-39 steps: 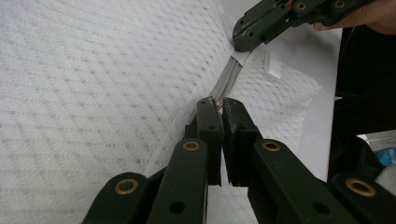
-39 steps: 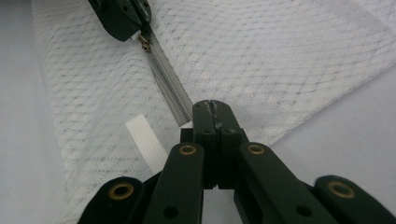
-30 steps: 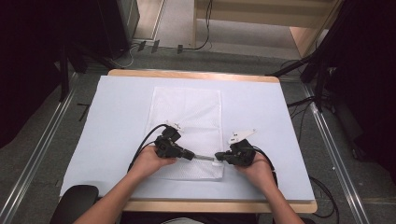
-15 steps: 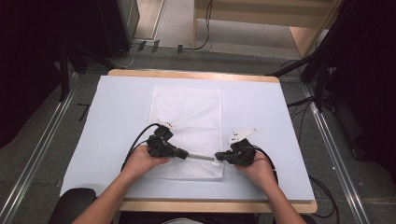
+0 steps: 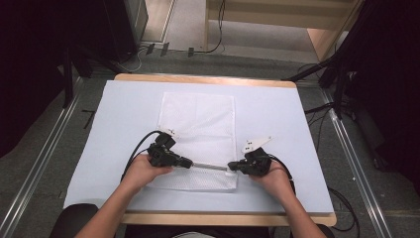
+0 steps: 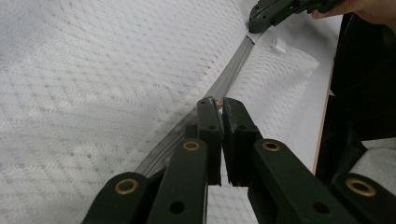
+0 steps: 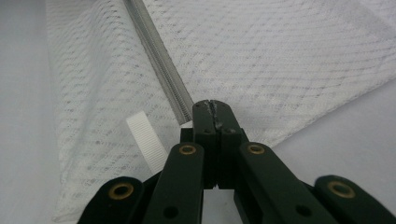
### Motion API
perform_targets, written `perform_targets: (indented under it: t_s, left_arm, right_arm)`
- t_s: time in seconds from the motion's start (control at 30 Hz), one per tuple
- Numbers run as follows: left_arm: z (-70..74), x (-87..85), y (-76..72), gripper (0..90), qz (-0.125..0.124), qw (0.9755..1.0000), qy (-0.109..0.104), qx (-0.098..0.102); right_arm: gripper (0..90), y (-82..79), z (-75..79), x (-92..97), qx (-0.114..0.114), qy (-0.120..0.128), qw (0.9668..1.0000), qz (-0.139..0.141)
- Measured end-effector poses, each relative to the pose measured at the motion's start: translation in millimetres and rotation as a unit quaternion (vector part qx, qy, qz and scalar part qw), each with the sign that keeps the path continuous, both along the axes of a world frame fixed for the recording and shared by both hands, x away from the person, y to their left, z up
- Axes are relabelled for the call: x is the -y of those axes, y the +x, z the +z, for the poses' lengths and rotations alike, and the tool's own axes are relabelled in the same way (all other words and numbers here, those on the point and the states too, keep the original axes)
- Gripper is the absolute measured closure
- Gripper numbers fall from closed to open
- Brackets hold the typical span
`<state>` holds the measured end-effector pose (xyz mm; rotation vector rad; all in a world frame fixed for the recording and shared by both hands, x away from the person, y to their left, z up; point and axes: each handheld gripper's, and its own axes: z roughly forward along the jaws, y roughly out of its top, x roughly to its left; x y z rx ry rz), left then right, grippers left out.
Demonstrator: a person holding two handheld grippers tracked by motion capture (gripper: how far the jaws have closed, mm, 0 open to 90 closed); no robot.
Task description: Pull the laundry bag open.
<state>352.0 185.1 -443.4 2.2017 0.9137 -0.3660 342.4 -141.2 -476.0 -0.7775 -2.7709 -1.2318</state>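
A white mesh bag (image 5: pixel 198 139) lies flat mid-table (image 5: pixel 297 124), long axis running away from the person (zipper (image 5: pixel 208 166) crosswise at the bag's near end). The left tongs (image 5: pixel 188 162) pinch the zipper; the right tongs (image 5: pixel 232 167) clamp the bag's near right corner.

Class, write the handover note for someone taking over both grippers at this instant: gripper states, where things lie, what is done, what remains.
Left gripper: shut on the zipper pull, partway along the zipper.
Right gripper: shut on the mesh bag at the zipper's end, near the white tag.
The bag lies flat on the blue mat.
Done: both grips set, zipper taut between them.
Left: probably run the pull along; I cannot tell whether it is opening or closing.
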Motion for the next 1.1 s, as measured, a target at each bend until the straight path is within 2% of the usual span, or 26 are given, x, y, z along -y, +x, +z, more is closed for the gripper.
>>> perform_targets:
  t_s: [0.13,0.2,0.5,0.8,0.93,1.1]
  left_arm:
    - [3.9,-5.9,-0.6,87.9,0.001,1.0,-0.004,-0.002]
    - [5.0,-6.0,-2.3,87.9,-0.001,1.0,0.001,0.001]
    - [2.2,-10.5,-2.3,87.9,0.002,1.0,0.008,-0.004]
    - [3.5,-28.4,-4.4,87.9,0.015,0.9998,0.011,-0.008]
    - [4.6,-38.9,-4.8,87.9,0.023,0.9996,0.008,-0.013]
    - [6.9,-49.3,-6.1,87.8,0.03,0.9995,0.004,-0.011]
  right_arm:
    - [90.0,0.6,-0.1,0.0,-0.002,0.001,1.0,0.002]
    - [90.0,0.6,-0.3,-1.1,-0.003,0.003,1.0,0.002]
    - [90.0,1.8,0.9,-3.4,-0.002,-0.004,1.0,0.006]
    - [90.0,2.4,0.4,-2.6,-0.006,-0.002,1.0,0.006]
    - [90.0,2.8,0.4,-2.5,-0.007,-0.001,1.0,0.006]
    - [90.0,2.7,0.1,-2.4,-0.009,0.001,0.9999,0.005]
